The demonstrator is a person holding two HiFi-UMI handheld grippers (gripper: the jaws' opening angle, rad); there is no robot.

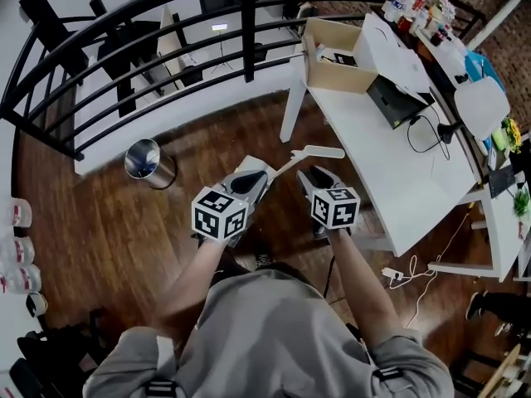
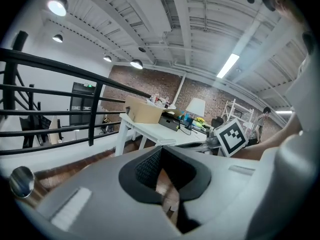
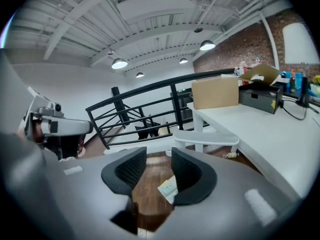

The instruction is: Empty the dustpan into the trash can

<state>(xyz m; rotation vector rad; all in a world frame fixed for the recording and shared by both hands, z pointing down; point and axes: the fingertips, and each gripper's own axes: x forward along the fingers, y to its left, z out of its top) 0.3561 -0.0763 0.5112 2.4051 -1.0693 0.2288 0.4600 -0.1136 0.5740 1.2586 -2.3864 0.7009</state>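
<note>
The dustpan shows only as a white bar-shaped handle (image 1: 319, 151) on a thin rod that runs down behind my left gripper (image 1: 260, 172); its pan is hidden. In the right gripper view the handle (image 3: 205, 138) lies crosswise just beyond my right gripper (image 3: 159, 156), whose jaws stand apart with only floor between them. My left gripper (image 2: 161, 151) has its tips together and nothing visible between them, and the handle's end (image 2: 167, 142) sits just past them. The shiny metal trash can (image 1: 149, 162) stands on the wood floor to the left, and it is low at the left (image 2: 22, 181) in the left gripper view.
A white table (image 1: 390, 156) with a cardboard box (image 1: 336, 65) and cables is close on the right. A black railing (image 1: 166, 65) curves across ahead. A paper scrap (image 3: 168, 189) lies on the floor below the right jaws. A power strip (image 1: 394, 274) sits under the table.
</note>
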